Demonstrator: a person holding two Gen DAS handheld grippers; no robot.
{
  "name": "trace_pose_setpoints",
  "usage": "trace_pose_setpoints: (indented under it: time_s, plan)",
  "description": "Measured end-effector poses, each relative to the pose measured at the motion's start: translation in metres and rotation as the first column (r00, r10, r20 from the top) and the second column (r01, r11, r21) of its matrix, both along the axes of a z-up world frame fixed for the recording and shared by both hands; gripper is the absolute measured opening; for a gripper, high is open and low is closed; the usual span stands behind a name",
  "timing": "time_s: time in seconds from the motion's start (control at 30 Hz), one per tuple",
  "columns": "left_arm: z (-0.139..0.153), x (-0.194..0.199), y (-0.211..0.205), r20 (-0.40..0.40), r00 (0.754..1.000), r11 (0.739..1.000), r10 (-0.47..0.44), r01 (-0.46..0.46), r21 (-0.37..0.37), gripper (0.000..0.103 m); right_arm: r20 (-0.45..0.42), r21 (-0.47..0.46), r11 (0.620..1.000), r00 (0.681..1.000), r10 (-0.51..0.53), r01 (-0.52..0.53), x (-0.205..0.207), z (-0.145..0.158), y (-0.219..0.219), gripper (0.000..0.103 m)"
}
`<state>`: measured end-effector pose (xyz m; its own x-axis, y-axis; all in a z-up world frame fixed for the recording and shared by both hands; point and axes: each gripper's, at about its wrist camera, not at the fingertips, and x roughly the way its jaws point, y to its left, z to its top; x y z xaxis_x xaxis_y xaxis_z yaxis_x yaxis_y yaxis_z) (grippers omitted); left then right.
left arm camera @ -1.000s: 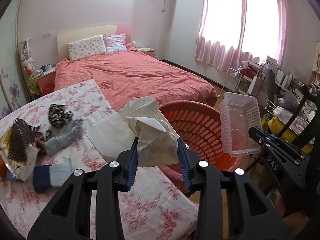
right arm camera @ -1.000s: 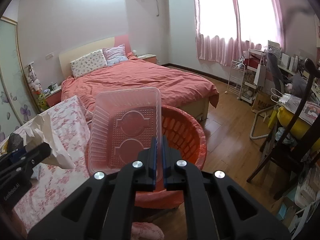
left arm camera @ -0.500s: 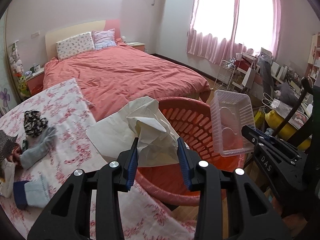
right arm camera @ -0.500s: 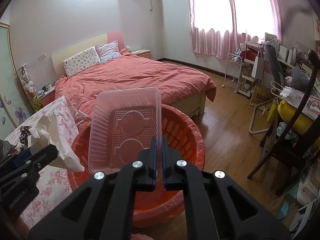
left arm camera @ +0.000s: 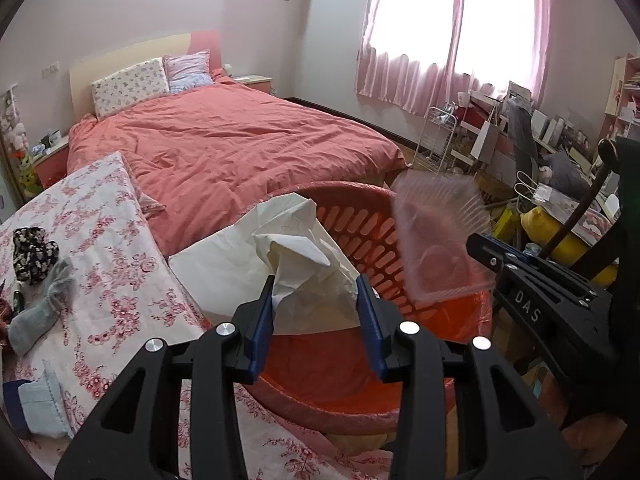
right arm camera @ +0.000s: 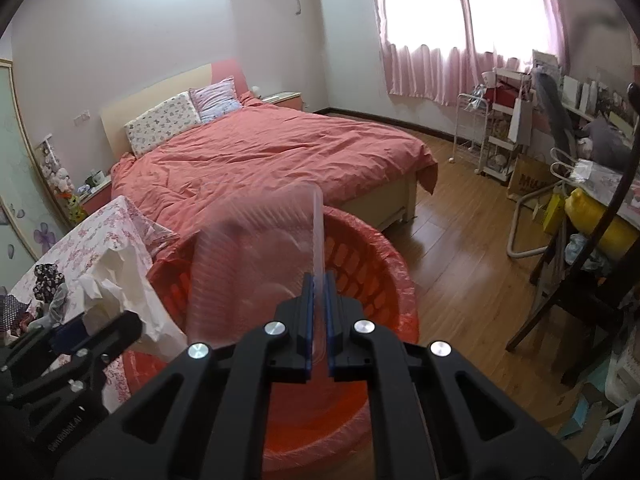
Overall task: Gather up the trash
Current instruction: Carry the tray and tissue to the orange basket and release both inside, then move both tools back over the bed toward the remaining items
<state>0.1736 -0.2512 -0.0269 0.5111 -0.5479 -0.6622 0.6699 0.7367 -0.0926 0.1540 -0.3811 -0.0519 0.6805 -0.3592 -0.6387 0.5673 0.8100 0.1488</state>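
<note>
Left fingers (left arm camera: 362, 312): blue pads clamped on crumpled white paper (left arm camera: 296, 256), lower centre of frame.
Right gripper (right arm camera: 318, 316): jaws nearly together, pinching the edge of a clear plastic tray (right arm camera: 256, 256); tray blurred, tipping left of the pads.
Trash versus bin: both pieces hang above the red basket (left arm camera: 360, 224), its mouth just beyond and below each grip.
Nearer hand: neither; both over the opening.
Judgement: letting go should drop both inside.

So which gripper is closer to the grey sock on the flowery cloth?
The left. The left gripper, holding crumpled paper, sits between the sock and the red basket. The right gripper is farther off, over the basket's other side.
</note>
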Motion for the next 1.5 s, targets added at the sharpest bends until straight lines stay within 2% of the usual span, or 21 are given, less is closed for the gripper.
trace_pose_setpoints:
  time_s: [0.07, 0.13, 0.3, 0.6, 0.8, 1.0, 1.2, 1.33, 1.5]
  plan:
    - [-0.002, 0.001, -0.001, -0.006, 1.0, 1.0, 0.0, 0.0, 0.001, 0.041, 0.004, 0.009, 1.0, 1.0, 0.01, -0.01, 0.001, -0.002, -0.001, 0.009]
    - [-0.005, 0.003, -0.001, -0.013, 1.0, 1.0, 0.001, -0.001, 0.004, 0.045, 0.005, 0.015, 1.0, 1.0, 0.015, -0.015, 0.002, -0.003, -0.001, 0.019]
    - [-0.009, 0.006, 0.0, -0.042, 0.999, 1.0, 0.001, -0.001, 0.004, 0.049, 0.008, 0.024, 1.0, 1.0, 0.007, -0.007, 0.0, -0.006, -0.004, 0.028]
    - [-0.009, 0.002, 0.001, -0.051, 0.999, 1.0, -0.007, 0.007, -0.002, 0.055, -0.008, 0.006, 1.0, 1.0, -0.018, 0.018, -0.009, -0.008, -0.007, 0.031]
    - [-0.004, 0.003, 0.018, -0.031, 0.999, 0.999, 0.044, -0.044, 0.001, 0.056, -0.009, -0.014, 1.0, 1.0, -0.014, 0.014, -0.014, -0.002, 0.0, 0.033]
    - [0.006, -0.001, 0.057, 0.0, 0.992, 0.992, 0.124, -0.124, 0.008, 0.057, 0.001, -0.029, 0.999, 1.0, 0.016, -0.016, -0.018, 0.01, 0.021, 0.035]
    - [0.011, -0.007, 0.125, 0.017, 0.967, 0.967, 0.256, -0.256, 0.018, 0.062, -0.005, -0.038, 0.993, 0.994, 0.111, -0.111, -0.012, 0.019, 0.069, 0.035]
    - [0.016, -0.01, 0.173, 0.033, 0.939, 0.939, 0.343, -0.344, 0.025, 0.064, -0.019, -0.038, 0.977, 0.978, 0.21, -0.21, 0.001, 0.022, 0.115, 0.035]
    - [0.018, -0.013, 0.239, 0.064, 0.884, 0.885, 0.463, -0.465, 0.031, 0.067, -0.045, -0.037, 0.937, 0.938, 0.345, -0.346, 0.019, 0.02, 0.182, 0.035]
